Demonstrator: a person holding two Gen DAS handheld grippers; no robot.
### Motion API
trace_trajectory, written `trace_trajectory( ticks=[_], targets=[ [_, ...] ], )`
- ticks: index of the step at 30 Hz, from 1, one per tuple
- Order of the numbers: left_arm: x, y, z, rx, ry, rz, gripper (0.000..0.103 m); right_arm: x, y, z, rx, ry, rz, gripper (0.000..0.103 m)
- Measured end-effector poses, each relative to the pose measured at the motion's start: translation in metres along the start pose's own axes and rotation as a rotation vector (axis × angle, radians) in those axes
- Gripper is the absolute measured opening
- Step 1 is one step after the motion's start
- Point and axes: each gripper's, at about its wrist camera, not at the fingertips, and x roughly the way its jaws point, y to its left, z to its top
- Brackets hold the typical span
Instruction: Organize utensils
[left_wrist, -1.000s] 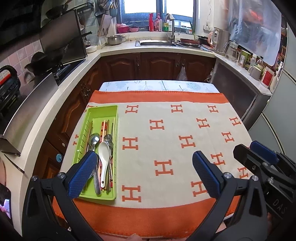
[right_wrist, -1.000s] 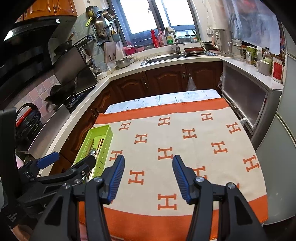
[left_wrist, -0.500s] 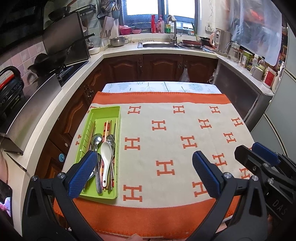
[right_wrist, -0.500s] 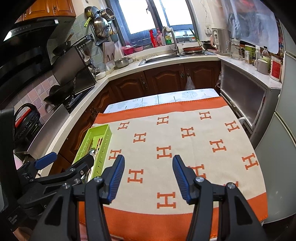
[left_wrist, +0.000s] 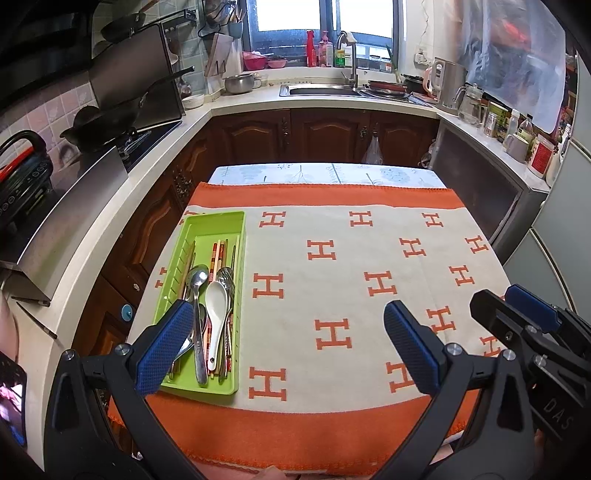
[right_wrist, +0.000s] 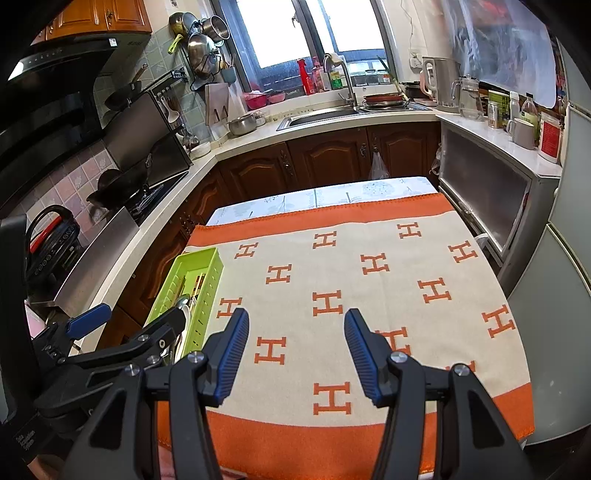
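A green slotted tray (left_wrist: 218, 221) lies at the left edge of the cloth-covered table (left_wrist: 369, 258). In it lie a white ceramic spoon (left_wrist: 216, 306), a metal spoon (left_wrist: 197, 280), a fork (left_wrist: 226, 275) and chopsticks (left_wrist: 218, 251). My left gripper (left_wrist: 288, 350) hovers open and empty above the table's near side, its left finger over the tray's near end. My right gripper (right_wrist: 295, 354) hangs open above the cloth, holding nothing. In the right wrist view the tray (right_wrist: 199, 258) shows at left, partly hidden by the left gripper's frame.
The cloth (right_wrist: 369, 295) is cream with orange H marks and an orange border. Kitchen counters ring the table: a stove with a wok (left_wrist: 99, 125) at left, a sink (left_wrist: 317, 90) at the back, jars and a kettle (left_wrist: 448, 85) at right. A grey fridge (right_wrist: 569, 295) stands at right.
Both grippers have drawn back and risen slightly, so the table looks a little farther. Both stay open; the utensils in the tray have not moved.
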Motion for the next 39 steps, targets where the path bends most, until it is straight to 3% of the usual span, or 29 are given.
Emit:
trace_trajectory(
  ticks=[39],
  targets=[
    [0.0, 0.01, -0.006, -0.006, 0.003, 0.003, 0.1, 0.0, 0.002, -0.001, 0.0, 0.004, 0.0, 0.054]
  ],
)
